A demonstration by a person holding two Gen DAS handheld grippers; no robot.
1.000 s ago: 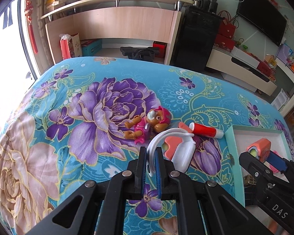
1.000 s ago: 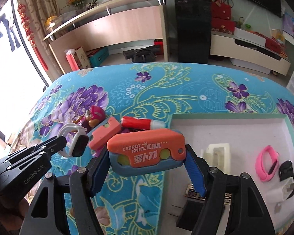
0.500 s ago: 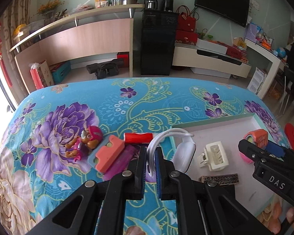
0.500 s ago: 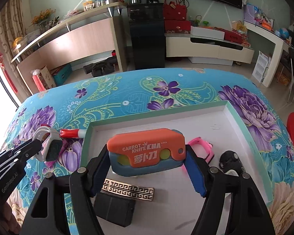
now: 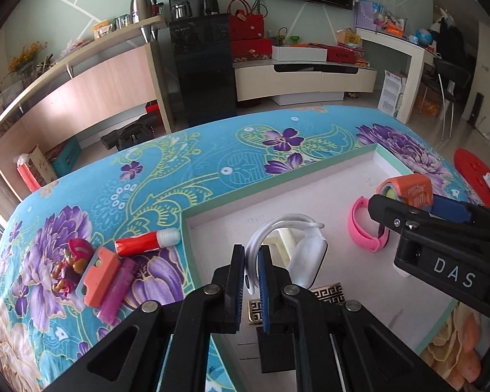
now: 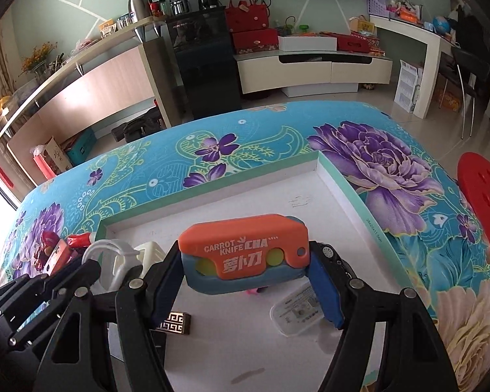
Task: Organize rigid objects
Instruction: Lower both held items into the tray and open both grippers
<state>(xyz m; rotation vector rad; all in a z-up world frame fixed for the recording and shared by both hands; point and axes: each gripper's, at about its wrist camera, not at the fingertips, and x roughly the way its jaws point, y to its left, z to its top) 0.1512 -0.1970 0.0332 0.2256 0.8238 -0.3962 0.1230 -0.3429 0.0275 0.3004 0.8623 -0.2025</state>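
My left gripper (image 5: 251,281) is shut on the strap of a white smartwatch (image 5: 307,254) and holds it over the left part of the white tray (image 5: 343,192). It also shows in the right wrist view (image 6: 114,258). My right gripper (image 6: 248,281) is shut on an orange and blue carrot knife toy (image 6: 245,258), held above the middle of the tray (image 6: 339,183). That toy shows at the right of the left wrist view (image 5: 408,192).
In the tray lie a pink band (image 5: 362,228), a cream plug block (image 6: 152,251), a gold patterned bar (image 6: 174,323), a black block (image 5: 274,349) and a clear case (image 6: 297,313). On the floral cloth left of the tray lie a red tube (image 5: 147,245), a pup figure (image 5: 72,261), an orange item (image 5: 99,277) and a pink lighter (image 5: 117,290).
Both grippers have moved right, farther over the tray, each with its load. The watch now hangs inside the tray's left edge.
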